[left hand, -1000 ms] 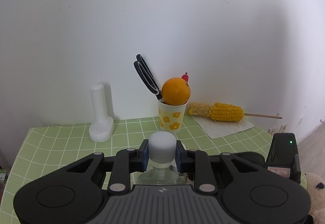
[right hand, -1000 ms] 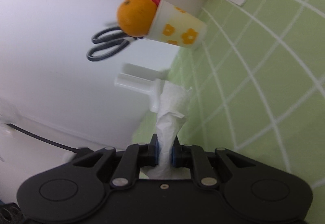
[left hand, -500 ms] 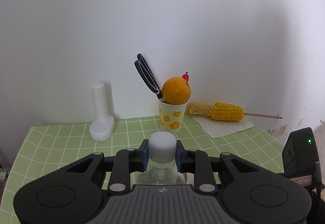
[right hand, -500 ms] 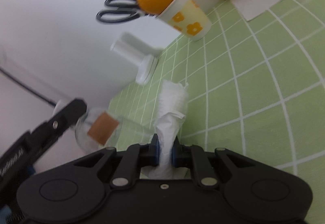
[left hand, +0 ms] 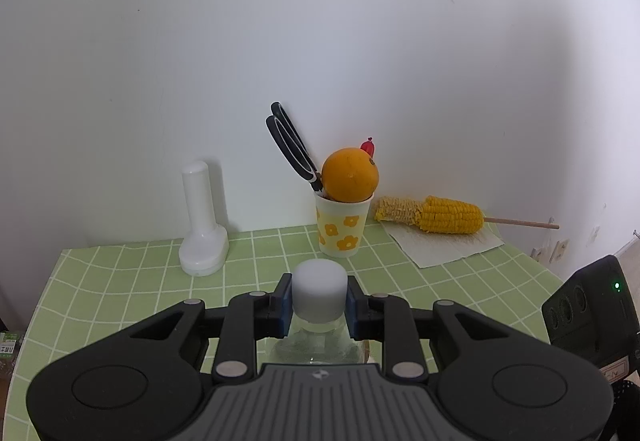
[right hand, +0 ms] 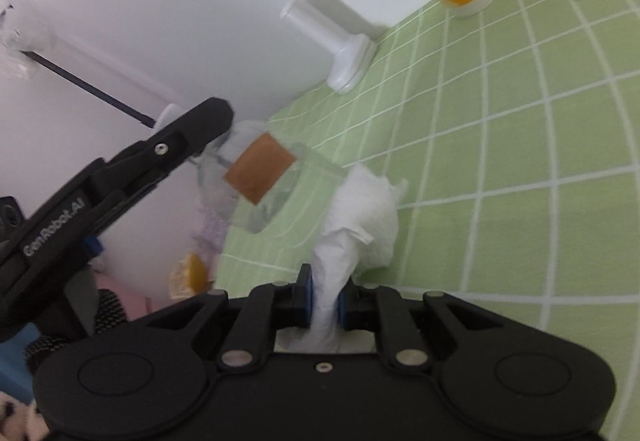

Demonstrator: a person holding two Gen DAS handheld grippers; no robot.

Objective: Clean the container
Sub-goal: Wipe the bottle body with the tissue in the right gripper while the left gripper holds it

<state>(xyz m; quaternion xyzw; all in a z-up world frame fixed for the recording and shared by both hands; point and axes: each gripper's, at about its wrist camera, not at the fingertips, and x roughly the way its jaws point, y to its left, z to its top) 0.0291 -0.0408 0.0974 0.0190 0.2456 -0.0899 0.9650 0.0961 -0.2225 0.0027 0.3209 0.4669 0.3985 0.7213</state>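
My left gripper (left hand: 319, 299) is shut on the white cap (left hand: 319, 293) of a clear glass bottle (left hand: 318, 347), held above the green checked table (left hand: 120, 281). In the right wrist view the same bottle (right hand: 260, 177) shows a brown label and hangs from the left gripper's black fingers (right hand: 188, 129). My right gripper (right hand: 325, 303) is shut on a crumpled white paper towel (right hand: 360, 217), which sticks out forward, just right of the bottle and apart from it. The right view is rolled sideways.
At the back wall stand a flowered paper cup (left hand: 342, 225) holding an orange, black scissors (left hand: 292, 145) and a red item, a white plastic stand (left hand: 202, 229), and a half-eaten corn cob (left hand: 436, 215) on a paper napkin. The right gripper's body (left hand: 592, 313) shows at the right edge.
The right gripper has rolled and swung, so the bottle and the left gripper came into its view at left. In the left view the right gripper's body slid right. The left gripper stayed still.
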